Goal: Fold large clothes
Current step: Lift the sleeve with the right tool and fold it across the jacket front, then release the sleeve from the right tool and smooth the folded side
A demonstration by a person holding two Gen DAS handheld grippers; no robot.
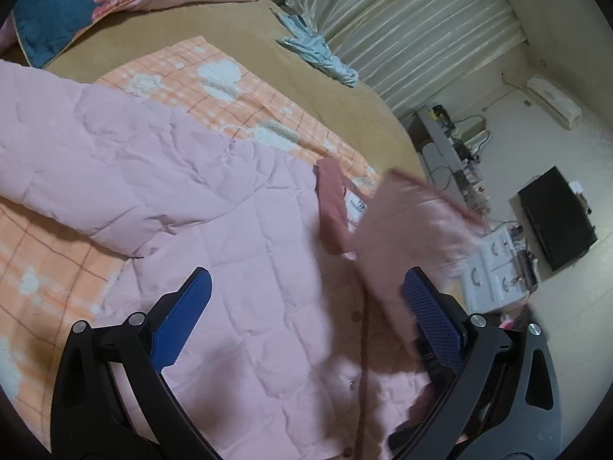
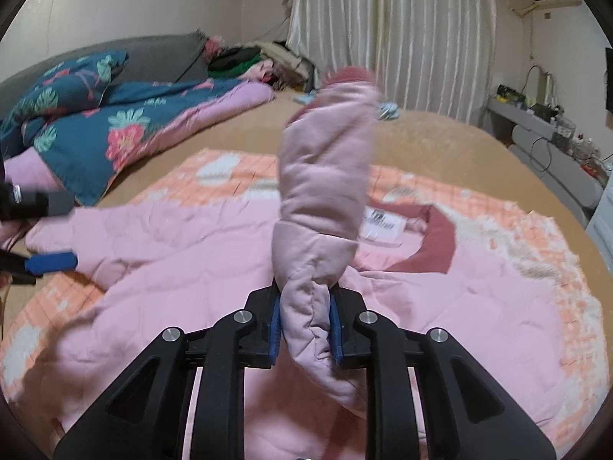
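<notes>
A pink quilted jacket (image 2: 184,291) lies spread front up on an orange checked blanket (image 2: 509,226), its dark red collar (image 2: 433,241) and white label toward the far side. My right gripper (image 2: 304,306) is shut on one pink sleeve (image 2: 325,176), which stands lifted and blurred above the jacket's body, cuff uppermost. In the left wrist view the same sleeve (image 1: 413,226) shows blurred on the right. My left gripper (image 1: 308,280) is open just over the jacket's front (image 1: 191,191), nothing between its blue pads. It also appears at the left edge of the right wrist view, left gripper (image 2: 57,234).
The blanket lies on a bed with a tan sheet (image 2: 421,134). A blue floral duvet (image 2: 115,122) is heaped at the far left, a light blue cloth (image 1: 318,53) near the curtain. Beyond the bed's right edge stand a cluttered desk (image 2: 544,126) and a black box (image 1: 555,214).
</notes>
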